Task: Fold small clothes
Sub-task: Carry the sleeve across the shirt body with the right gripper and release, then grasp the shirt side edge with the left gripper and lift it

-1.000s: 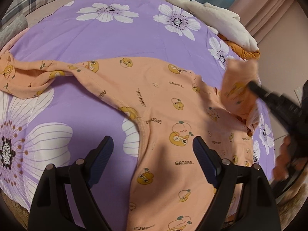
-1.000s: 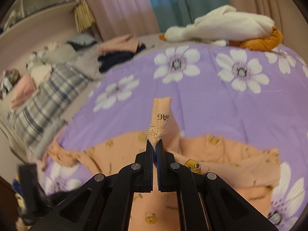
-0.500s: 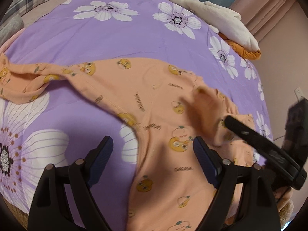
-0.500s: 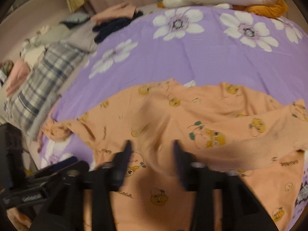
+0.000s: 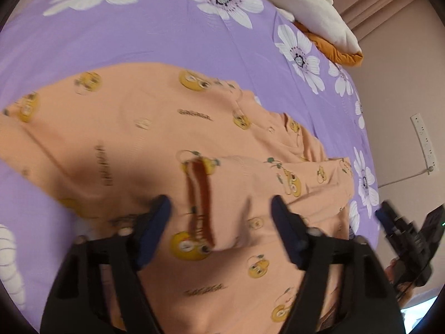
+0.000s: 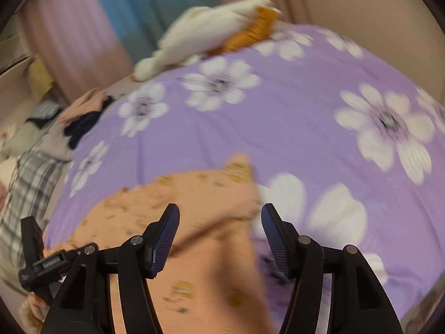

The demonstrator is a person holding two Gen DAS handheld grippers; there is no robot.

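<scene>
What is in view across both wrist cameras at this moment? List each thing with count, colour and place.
garment: one, peach with yellow cartoon prints, spread on the bedspread, one sleeve folded across its body
bedspread: one, purple with white flowers, under the garment
plush toy: one, cream and orange, far edge of the bed
plaid blanket: one, grey check, left of the bed
clothes pile: peach and dark pieces, count unclear, far left corner
curtains: pink and blue, behind the bed
power strip: one, white, on the wall
left tongs: black, blue pads, closing, over the folded sleeve
right tongs: black, blue pads, opening, nothing gripped
</scene>
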